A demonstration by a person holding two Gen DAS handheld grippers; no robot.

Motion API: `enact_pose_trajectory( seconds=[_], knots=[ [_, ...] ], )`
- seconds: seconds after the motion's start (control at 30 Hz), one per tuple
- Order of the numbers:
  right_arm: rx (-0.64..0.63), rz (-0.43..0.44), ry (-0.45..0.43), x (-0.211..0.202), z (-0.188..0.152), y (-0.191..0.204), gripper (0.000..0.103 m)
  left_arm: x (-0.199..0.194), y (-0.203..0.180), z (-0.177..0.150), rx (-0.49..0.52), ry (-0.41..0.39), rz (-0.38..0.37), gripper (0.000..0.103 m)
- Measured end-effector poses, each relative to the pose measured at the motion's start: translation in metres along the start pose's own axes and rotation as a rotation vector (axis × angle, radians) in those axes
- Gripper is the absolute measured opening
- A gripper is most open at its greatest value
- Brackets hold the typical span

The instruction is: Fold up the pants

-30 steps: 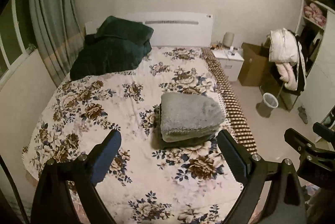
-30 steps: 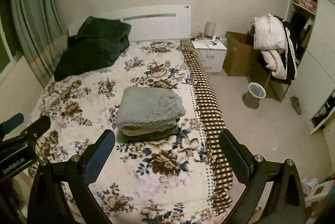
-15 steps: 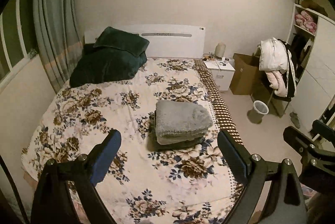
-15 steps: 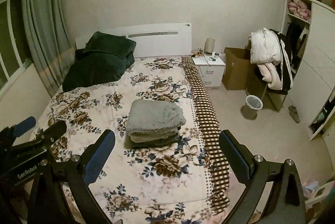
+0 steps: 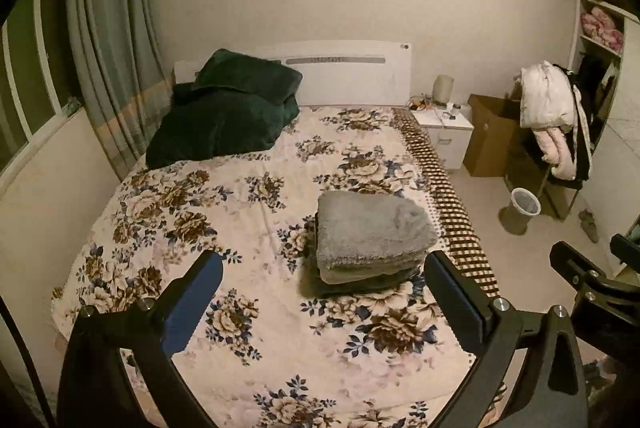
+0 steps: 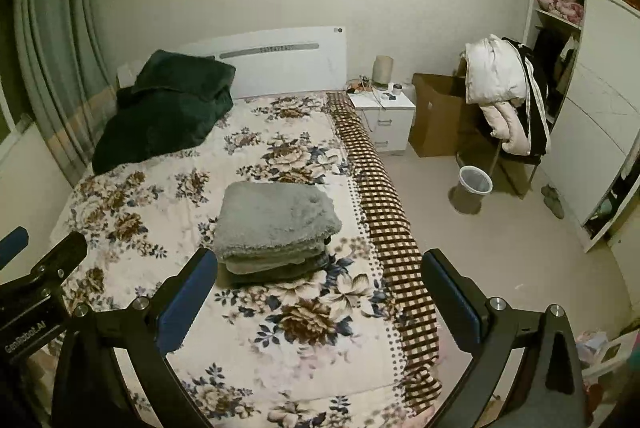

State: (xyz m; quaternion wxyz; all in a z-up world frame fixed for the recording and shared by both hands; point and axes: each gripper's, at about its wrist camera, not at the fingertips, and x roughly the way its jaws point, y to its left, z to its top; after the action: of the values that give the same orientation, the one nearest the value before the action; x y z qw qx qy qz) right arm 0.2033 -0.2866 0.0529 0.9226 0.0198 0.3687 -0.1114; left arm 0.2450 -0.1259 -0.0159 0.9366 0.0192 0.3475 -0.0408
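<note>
Pants: folded grey pants point(image 5: 374, 232) top a small stack near the right edge of the floral bed point(image 5: 192, 212), ahead of both tools, well apart from them.
Left gripper point(image 5: 322, 294): spread wide, holding nothing.
Right gripper point(image 6: 320, 292): spread wide, holding nothing.
Change: both have pulled back and risen; the stack looks smaller than a second ago.
Count: two grippers, one stack, one dark green quilt point(image 6: 164, 108).
</note>
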Motion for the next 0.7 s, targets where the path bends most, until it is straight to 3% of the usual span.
enact_pose_trajectory(
  seconds=[0.3, 0.7],
  knots=[
    [-0.011, 0.003, 0.049, 0.041, -0.006, 0.006, 0.103, 0.022, 0.002, -0.004, 0.001, 0.03, 0.025, 0.103],
    [-0.024, 0.004, 0.04, 0.047, -0.009, 0.011, 0.103, 0.022, 0.007, 0.0, -0.008, 0.019, 0.026, 0.103]
  ],
)
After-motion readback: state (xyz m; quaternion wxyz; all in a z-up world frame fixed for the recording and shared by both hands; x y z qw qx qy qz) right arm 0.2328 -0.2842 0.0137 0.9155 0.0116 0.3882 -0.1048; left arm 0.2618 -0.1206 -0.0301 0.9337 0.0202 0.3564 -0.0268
